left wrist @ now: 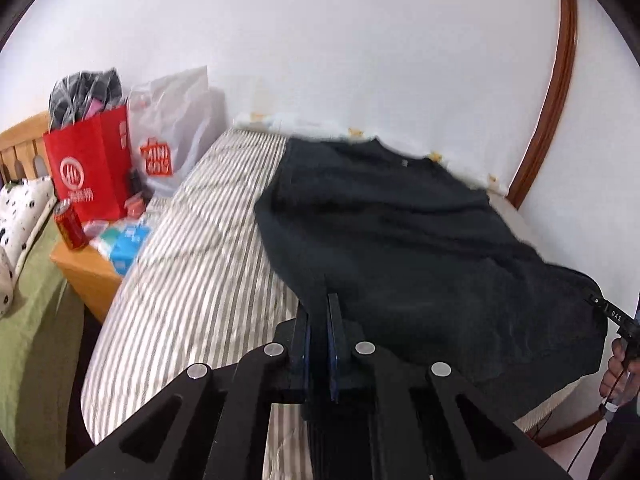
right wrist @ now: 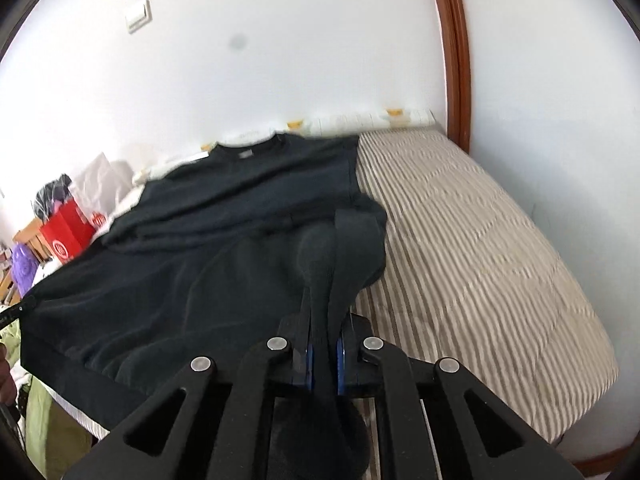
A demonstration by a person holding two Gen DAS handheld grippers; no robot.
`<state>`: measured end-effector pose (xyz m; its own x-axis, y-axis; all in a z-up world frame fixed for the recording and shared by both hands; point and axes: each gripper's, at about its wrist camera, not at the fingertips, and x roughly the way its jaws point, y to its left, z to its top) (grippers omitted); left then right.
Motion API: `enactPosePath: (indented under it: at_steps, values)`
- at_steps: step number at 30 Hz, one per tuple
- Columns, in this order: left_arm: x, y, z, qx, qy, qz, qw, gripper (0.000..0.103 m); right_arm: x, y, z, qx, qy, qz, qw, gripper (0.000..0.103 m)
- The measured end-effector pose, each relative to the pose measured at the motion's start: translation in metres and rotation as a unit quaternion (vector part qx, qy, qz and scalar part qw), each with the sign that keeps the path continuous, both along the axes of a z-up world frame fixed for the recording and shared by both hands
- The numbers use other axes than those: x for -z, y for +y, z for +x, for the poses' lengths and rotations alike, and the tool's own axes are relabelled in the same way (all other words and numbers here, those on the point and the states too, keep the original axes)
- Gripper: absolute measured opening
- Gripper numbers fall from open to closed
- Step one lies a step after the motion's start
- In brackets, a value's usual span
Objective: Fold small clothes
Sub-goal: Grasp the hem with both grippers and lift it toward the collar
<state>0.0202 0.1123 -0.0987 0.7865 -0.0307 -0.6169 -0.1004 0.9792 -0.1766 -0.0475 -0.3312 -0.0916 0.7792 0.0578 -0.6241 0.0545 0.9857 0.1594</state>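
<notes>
1. L wrist view only: nightstand point(left wrist: 86, 270) far left of the L gripper point(left wrist: 320, 304), w/ a red cola can point(left wrist: 71, 227), blue packets point(left wrist: 128, 246), and a red paper bag point(left wrist: 94, 170) stuffed w/ dark plastic-wrapped items point(left wrist: 86, 94). A white plastic bag point(left wrist: 176, 128) leans on the wall just behind it; contents can't tell.
2. Same view: spotted pillow point(left wrist: 24, 216) and green sheet point(left wrist: 36, 320) at far left edge; a hand point(left wrist: 618, 368) at far right edge, by the sweater's hem.
3. R wrist view only: wall switch point(right wrist: 139, 15) up-left of the R gripper point(right wrist: 324, 308), and the bare striped stretch of mattress to its right. The red bag shows small, far left.
4. Black sweatshirt point(right wrist: 224, 216) lies spread on the striped mattress point(right wrist: 480, 240), collar toward the wall, ahead of both grippers. In L view it sits ahead and to the right of the fingers.
5. L gripper: fingers narrow, almost together, pinching the sweatshirt's near-left edge.
6. R gripper: fingers clamped on a thick bunch of black fabric, prob. the sleeve point(right wrist: 352, 240), which rises between them and drapes back over the gripper body.
7. Wooden curved frame point(right wrist: 454, 52) stands at the wall, up-right of the R gripper.
</notes>
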Motion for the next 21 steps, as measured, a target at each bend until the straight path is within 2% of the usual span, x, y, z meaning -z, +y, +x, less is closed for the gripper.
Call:
enactPosePath:
  at_steps: [5, 9, 21]
  values:
    - [-0.023, 0.000, 0.031, -0.023, -0.024, 0.007, 0.9994, 0.007, -0.028, 0.002, 0.033, -0.001, -0.028, -0.001, 1.000, 0.008]
    - [-0.033, 0.001, 0.060, -0.039, -0.023, 0.011, 0.9989, 0.007, -0.046, 0.002, 0.070, -0.005, -0.040, -0.001, 0.999, 0.008]
    - [-0.038, 0.002, 0.134, -0.062, -0.012, 0.024, 0.9977, 0.007, -0.046, -0.005, 0.143, -0.008, -0.031, 0.003, 0.999, 0.008]
